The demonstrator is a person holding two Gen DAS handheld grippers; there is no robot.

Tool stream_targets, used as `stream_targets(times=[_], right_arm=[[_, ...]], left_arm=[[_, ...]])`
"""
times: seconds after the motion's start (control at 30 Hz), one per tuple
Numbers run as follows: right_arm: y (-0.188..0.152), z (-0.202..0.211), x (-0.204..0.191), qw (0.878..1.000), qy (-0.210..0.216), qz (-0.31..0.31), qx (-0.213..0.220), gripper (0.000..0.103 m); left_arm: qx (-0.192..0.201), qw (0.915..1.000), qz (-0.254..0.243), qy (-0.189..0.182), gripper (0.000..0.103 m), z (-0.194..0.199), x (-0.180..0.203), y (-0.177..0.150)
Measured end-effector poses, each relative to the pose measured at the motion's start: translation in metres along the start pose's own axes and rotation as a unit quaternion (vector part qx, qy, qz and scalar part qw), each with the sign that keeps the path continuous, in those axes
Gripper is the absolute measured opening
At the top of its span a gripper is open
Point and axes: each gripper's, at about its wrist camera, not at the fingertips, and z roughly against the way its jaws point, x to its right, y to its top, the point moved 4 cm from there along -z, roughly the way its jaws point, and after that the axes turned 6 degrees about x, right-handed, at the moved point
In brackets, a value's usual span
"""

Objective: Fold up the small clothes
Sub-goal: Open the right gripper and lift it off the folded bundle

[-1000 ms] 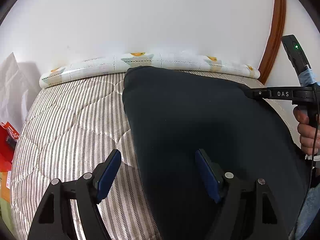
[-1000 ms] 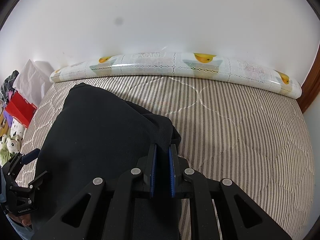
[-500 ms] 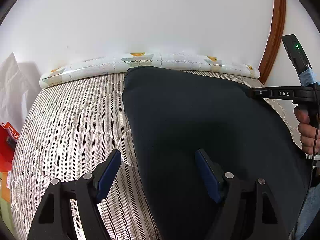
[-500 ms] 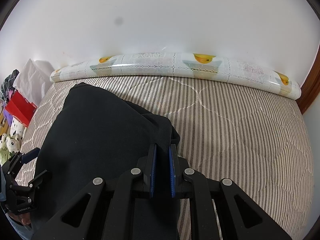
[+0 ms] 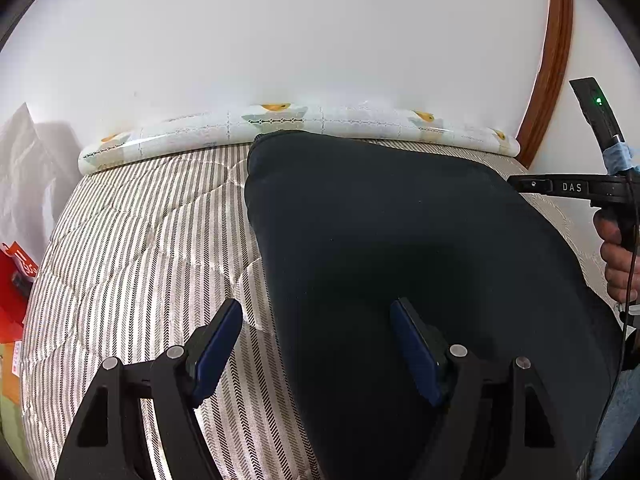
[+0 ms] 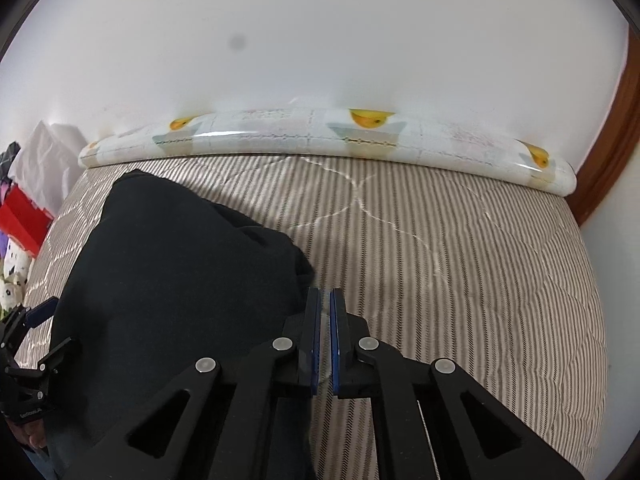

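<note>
A dark navy garment (image 5: 400, 248) lies spread flat on the striped mattress (image 5: 152, 248); it also shows at the left of the right wrist view (image 6: 180, 280). My left gripper (image 5: 316, 340) is open and empty, its jaws straddling the garment's near left edge, one pad (image 5: 218, 340) over the mattress, the other over cloth. My right gripper (image 6: 325, 336) is shut with nothing between its pads, just right of the garment's bunched right edge. The right gripper also shows at the right of the left wrist view (image 5: 572, 188).
A patterned bolster (image 6: 320, 136) runs along the white wall at the far edge of the mattress. Red and white bags (image 6: 24, 216) stand off the bed's left side. A wooden door frame (image 5: 548, 60) rises at the right.
My right gripper has slipped off the garment's edge: cloth sat between its pads before, now none does. The left gripper has barely moved.
</note>
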Motion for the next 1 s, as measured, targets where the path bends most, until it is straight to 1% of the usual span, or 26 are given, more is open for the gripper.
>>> stream_targets(times=[0.07, 0.13, 0.17, 0.23, 0.27, 0.3, 0.33, 0.37, 0.47, 0.5, 0.57, 0.63, 0.67, 0.7, 0.77, 0.8, 0.83, 0.87, 0.9, 0.93, 1.0], right_arm=[[0.0, 0.004, 0.001, 1.0, -0.001, -0.005, 0.005, 0.005], [0.0, 0.013, -0.004, 1.0, -0.001, 0.003, 0.02, 0.005], [-0.001, 0.018, -0.007, 1.0, 0.004, 0.007, 0.024, 0.008], [-0.005, 0.028, -0.014, 0.999, 0.011, 0.014, 0.03, 0.016], [-0.011, 0.034, -0.016, 0.999, 0.016, 0.016, 0.037, 0.028], [-0.016, 0.038, -0.018, 0.999, 0.021, 0.019, 0.041, 0.043], [-0.025, 0.041, -0.018, 0.998, 0.027, 0.023, 0.042, 0.047], [-0.032, 0.042, -0.017, 0.999, 0.026, 0.025, 0.039, 0.048], [-0.06, 0.045, -0.005, 0.999, 0.004, 0.019, 0.028, 0.048], [-0.071, 0.048, 0.001, 1.0, 0.015, 0.003, 0.024, 0.048], [-0.084, 0.054, 0.007, 0.998, 0.053, -0.021, 0.025, 0.045], [-0.093, 0.055, 0.003, 0.995, 0.093, -0.038, 0.022, 0.043], [-0.096, 0.053, -0.001, 0.994, 0.104, -0.038, 0.019, 0.038], [-0.099, 0.05, -0.006, 0.993, 0.108, -0.041, 0.02, 0.026], [-0.1, 0.049, -0.015, 0.994, 0.104, -0.029, 0.026, 0.008], [-0.099, 0.056, -0.014, 0.993, 0.103, -0.03, 0.049, 0.007], [-0.1, 0.062, -0.012, 0.992, 0.104, -0.039, 0.063, 0.006], [-0.099, 0.069, -0.005, 0.989, 0.113, -0.063, 0.076, 0.006], [-0.099, 0.073, 0.002, 0.986, 0.122, -0.083, 0.079, 0.003], [-0.1, 0.075, 0.007, 0.984, 0.126, -0.096, 0.077, 0.003], [-0.101, 0.078, 0.01, 0.986, 0.118, -0.099, 0.065, 0.004]], left_arm=[[-0.002, 1.0, 0.003, -0.003, 0.075, 0.0, -0.001, 0.0], [-0.003, 1.0, 0.005, -0.006, 0.075, 0.0, -0.001, 0.001], [-0.004, 0.9999, 0.006, -0.008, 0.075, 0.0, -0.001, 0.001], [-0.008, 0.9998, 0.011, -0.016, 0.075, 0.0, -0.002, 0.002], [-0.009, 0.9997, 0.013, -0.02, 0.075, 0.0, -0.002, 0.002], [-0.011, 0.9995, 0.017, -0.026, 0.075, 0.0, -0.003, 0.002], [-0.013, 0.9992, 0.02, -0.033, 0.075, 0.0, -0.003, 0.002], [-0.014, 0.9989, 0.02, -0.04, 0.075, 0.0, -0.001, 0.002], [-0.014, 0.9984, 0.015, -0.053, 0.075, 0.001, 0.005, 0.001], [-0.015, 0.9982, 0.013, -0.056, 0.076, 0.001, 0.007, 0.001], [-0.015, 0.9983, 0.009, -0.056, 0.078, 0.002, 0.01, 0.0], [-0.015, 0.9984, 0.009, -0.053, 0.078, 0.002, 0.011, 0.0], [-0.016, 0.9983, 0.012, -0.054, 0.078, 0.002, 0.011, 0.0], [-0.018, 0.9982, 0.014, -0.055, 0.078, 0.002, 0.011, 0.0], [-0.023, 0.9979, 0.017, -0.057, 0.078, 0.004, 0.011, -0.001], [-0.026, 0.9978, 0.018, -0.058, 0.078, 0.004, 0.01, -0.001], [-0.03, 0.9977, 0.018, -0.058, 0.078, 0.005, 0.01, -0.001], [-0.033, 0.9976, 0.019, -0.058, 0.078, 0.007, 0.009, -0.002], [-0.036, 0.9975, 0.018, -0.059, 0.078, 0.008, 0.009, -0.002], [-0.041, 0.9973, 0.017, -0.058, 0.078, 0.01, 0.01, -0.004], [-0.053, 0.9963, 0.024, -0.064, 0.078, 0.014, 0.01, -0.009]])
